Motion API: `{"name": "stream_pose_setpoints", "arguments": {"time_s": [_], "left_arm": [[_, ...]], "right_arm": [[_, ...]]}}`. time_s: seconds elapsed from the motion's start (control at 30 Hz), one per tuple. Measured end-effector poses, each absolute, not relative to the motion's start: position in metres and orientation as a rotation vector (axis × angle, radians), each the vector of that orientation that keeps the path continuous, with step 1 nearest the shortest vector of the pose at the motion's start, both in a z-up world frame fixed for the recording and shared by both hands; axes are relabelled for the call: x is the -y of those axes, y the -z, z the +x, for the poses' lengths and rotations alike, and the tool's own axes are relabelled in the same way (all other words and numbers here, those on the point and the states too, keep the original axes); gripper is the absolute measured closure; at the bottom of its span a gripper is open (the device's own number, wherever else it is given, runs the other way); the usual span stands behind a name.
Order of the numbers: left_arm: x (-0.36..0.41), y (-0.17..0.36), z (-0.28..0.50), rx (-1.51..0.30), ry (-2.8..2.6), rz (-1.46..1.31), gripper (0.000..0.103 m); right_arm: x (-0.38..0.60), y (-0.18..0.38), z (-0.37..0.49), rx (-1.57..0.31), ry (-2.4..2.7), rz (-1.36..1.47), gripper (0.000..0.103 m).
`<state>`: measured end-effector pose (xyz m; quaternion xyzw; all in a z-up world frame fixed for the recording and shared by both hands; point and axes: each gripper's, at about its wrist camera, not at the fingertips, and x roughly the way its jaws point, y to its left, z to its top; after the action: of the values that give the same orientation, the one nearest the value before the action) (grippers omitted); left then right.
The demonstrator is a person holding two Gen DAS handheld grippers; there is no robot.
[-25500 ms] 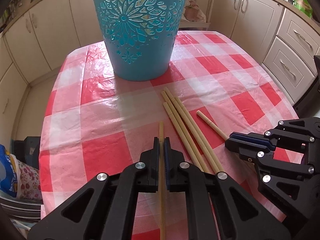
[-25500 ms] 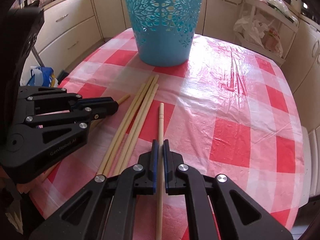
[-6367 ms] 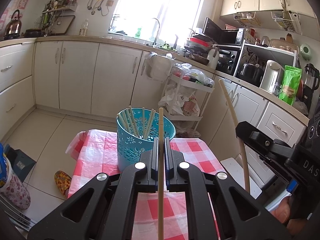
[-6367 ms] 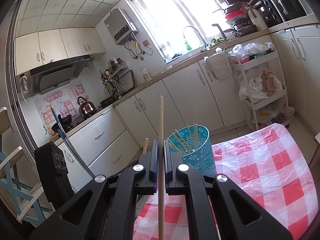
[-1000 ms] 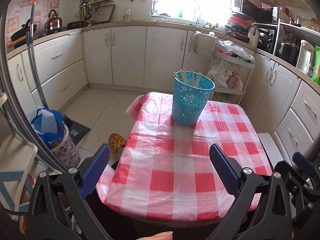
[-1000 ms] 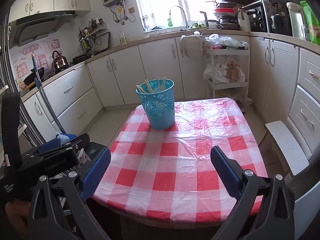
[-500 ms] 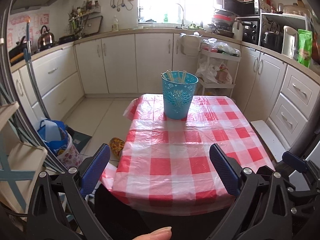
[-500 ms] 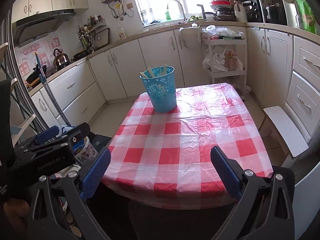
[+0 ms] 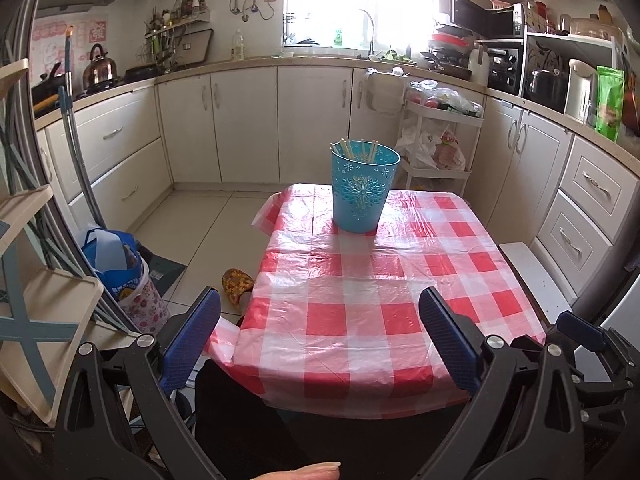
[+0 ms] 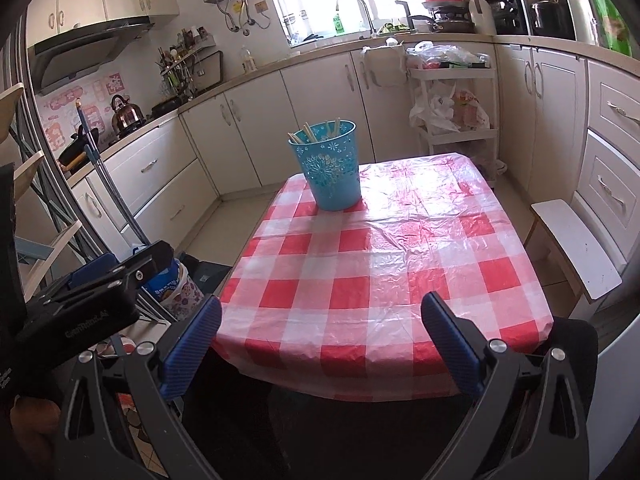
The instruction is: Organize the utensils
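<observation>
A turquoise cut-out basket (image 9: 364, 190) stands at the far end of the red-and-white checked table (image 9: 372, 320). Several wooden chopsticks (image 9: 356, 148) stand in it. It also shows in the right wrist view (image 10: 330, 168), with the chopsticks (image 10: 320, 128) in it. My left gripper (image 9: 320, 340) is open and empty, held back from the table's near edge. My right gripper (image 10: 320, 340) is open and empty too, also off the near edge. The right gripper's fingers (image 9: 580, 330) show at the lower right of the left wrist view; the left gripper's fingers (image 10: 120, 272) show at the left of the right wrist view.
A white stool (image 10: 576, 244) stands right of the table. Bags (image 9: 120, 272) and a folding rack (image 9: 36, 280) stand on the floor at the left. A slipper (image 9: 236, 282) lies by the table's left side. Cabinets line the walls; a trolley (image 9: 436, 148) stands behind the basket.
Both grippers have drawn back and risen a little from the table, so the basket looks smaller. Both stay open and empty. Earlier they each held a chopstick; those now stand in the basket.
</observation>
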<state>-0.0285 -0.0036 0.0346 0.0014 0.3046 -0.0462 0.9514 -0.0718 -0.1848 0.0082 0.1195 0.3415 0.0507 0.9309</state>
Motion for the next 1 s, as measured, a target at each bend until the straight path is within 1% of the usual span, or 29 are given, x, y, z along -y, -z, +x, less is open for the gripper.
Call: {"name": "stream_pose_setpoints", "arguments": {"time_s": [1.0], "left_arm": [[0.0052, -0.0287, -0.0303, -0.640, 0.093, 0.021, 0.008]], "right_arm": [[0.1784, 0.0006, -0.0744, -0.723, -0.109, 0.233, 0.007]]}}
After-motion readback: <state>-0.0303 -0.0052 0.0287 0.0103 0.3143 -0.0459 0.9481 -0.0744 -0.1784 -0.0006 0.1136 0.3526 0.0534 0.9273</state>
